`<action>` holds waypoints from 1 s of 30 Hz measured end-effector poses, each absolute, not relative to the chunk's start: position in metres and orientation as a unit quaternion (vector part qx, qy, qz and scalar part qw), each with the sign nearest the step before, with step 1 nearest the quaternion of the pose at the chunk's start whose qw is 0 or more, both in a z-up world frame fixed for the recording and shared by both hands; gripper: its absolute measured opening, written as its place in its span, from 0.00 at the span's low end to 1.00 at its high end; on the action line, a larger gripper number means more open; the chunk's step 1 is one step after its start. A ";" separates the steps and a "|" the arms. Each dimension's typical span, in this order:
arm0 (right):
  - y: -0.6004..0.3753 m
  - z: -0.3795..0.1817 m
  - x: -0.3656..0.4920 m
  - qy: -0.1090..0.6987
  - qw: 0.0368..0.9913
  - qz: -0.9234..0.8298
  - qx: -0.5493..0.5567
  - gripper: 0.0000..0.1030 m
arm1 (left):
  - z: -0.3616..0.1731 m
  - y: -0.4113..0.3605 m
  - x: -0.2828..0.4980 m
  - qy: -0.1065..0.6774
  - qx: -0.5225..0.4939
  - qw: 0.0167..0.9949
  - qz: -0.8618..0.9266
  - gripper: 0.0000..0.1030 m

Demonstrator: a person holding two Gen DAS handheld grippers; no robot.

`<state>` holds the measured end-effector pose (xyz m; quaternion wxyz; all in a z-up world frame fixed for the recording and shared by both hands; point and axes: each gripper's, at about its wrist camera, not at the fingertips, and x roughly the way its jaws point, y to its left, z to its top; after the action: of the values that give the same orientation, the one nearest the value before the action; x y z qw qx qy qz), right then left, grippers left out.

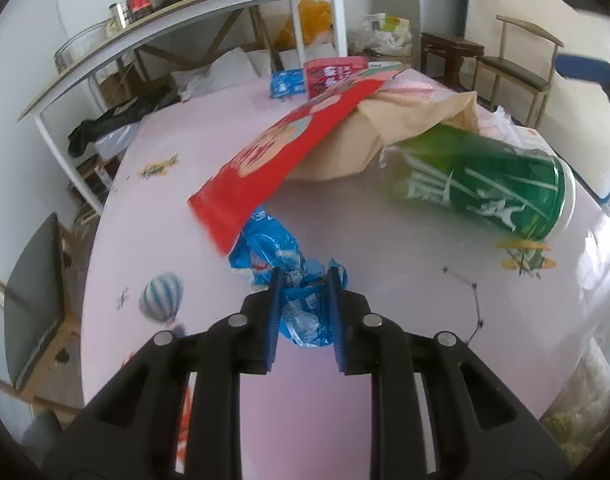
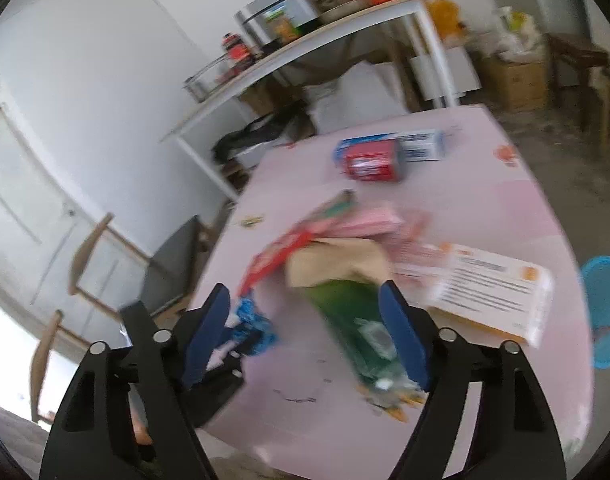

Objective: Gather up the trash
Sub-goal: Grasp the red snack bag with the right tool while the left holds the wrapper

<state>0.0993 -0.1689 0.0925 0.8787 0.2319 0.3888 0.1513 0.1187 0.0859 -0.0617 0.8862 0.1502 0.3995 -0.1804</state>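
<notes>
A: Blue wrapper (image 1: 301,312) sits low centre in the left view, pinched between the left gripper (image 1: 305,276) pads, clenched on it. It lies on the table (image 1: 385,240), one end tucked under the red bag (image 1: 273,160).

B: So lifting could drag that bag along?

A: Likely, or the thin film tears or slips out.

B: And the right gripper (image 2: 305,304)?

A: Jaws wide apart, nothing pressed. The green cup (image 2: 357,328) lies between them, lower centre, blurred. Closing on its side may roll it toward the edge.
</notes>
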 end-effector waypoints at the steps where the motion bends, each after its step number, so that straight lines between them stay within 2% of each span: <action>1: -0.162 0.093 0.105 0.392 0.877 0.159 0.230 0.67 | -0.062 0.089 0.117 0.400 0.148 0.887 -0.177 0.19; 9: -0.140 0.084 0.131 0.417 0.852 0.187 0.256 0.55 | -0.064 0.114 0.114 0.408 0.118 0.892 -0.158 0.19; 13: -0.142 0.087 0.140 0.423 0.854 0.179 0.245 0.55 | -0.065 0.122 0.115 0.411 0.101 0.893 -0.154 0.19; 17: -0.140 0.081 0.148 0.441 0.824 0.211 0.285 0.55 | -0.067 0.129 0.117 0.413 0.077 0.894 -0.155 0.19; 30: -0.066 0.017 0.188 0.512 0.751 0.207 0.362 0.55 | -0.068 0.144 0.115 0.417 0.055 0.895 -0.146 0.19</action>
<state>0.1883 -0.0664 0.0169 0.7512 0.3619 0.5117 0.2072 0.1153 0.1436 -0.0681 0.8953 0.0546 0.4171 -0.1464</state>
